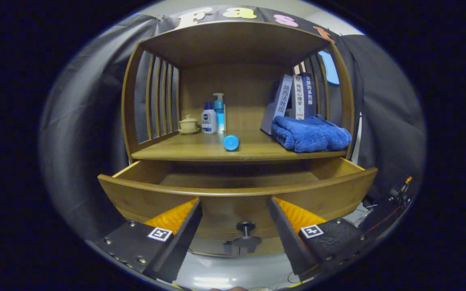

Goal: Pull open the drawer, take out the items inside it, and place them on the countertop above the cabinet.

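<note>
On the left of the shelf [200,150] we see a small lidded cup [188,123], then two bottles [213,117] just beside it. A blue tube [231,142] lies on its side near the front edge; we'd watch that one, since a nudge of the cabinet could roll it off into the drawer [237,193] below. Down here the drawer stands pulled out, its front right ahead of us, the knob [246,226] sitting between our fingers but untouched. Our gripper [235,210] is spread wide, holding nothing. We can see only a strip of the drawer floor, and no items on it from this low angle; reaching in blind could knock the front panel. On the right, books [295,97] lean behind a folded blue towel [310,133], which overhangs the shelf lip and could snag a rising finger.
</note>
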Demonstrator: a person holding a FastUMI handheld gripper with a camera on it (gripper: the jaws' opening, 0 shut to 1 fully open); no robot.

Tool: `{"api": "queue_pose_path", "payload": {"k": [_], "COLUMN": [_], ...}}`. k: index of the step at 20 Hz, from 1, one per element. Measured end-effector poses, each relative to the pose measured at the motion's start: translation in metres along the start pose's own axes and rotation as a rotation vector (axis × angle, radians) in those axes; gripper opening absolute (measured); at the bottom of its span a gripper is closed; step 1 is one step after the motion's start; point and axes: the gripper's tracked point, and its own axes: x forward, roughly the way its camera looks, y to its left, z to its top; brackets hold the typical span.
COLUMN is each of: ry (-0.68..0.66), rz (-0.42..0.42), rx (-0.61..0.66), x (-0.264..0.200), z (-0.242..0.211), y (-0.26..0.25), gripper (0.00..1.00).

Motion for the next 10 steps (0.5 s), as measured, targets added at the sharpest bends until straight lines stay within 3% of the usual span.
{"api": "queue_pose_path", "payload": {"k": [10], "ry": [0.019], "rz": [0.022], "rx": [0.016], "x": [0.042], "z": [0.013], "y": [0.003], "gripper": [1.00]}}
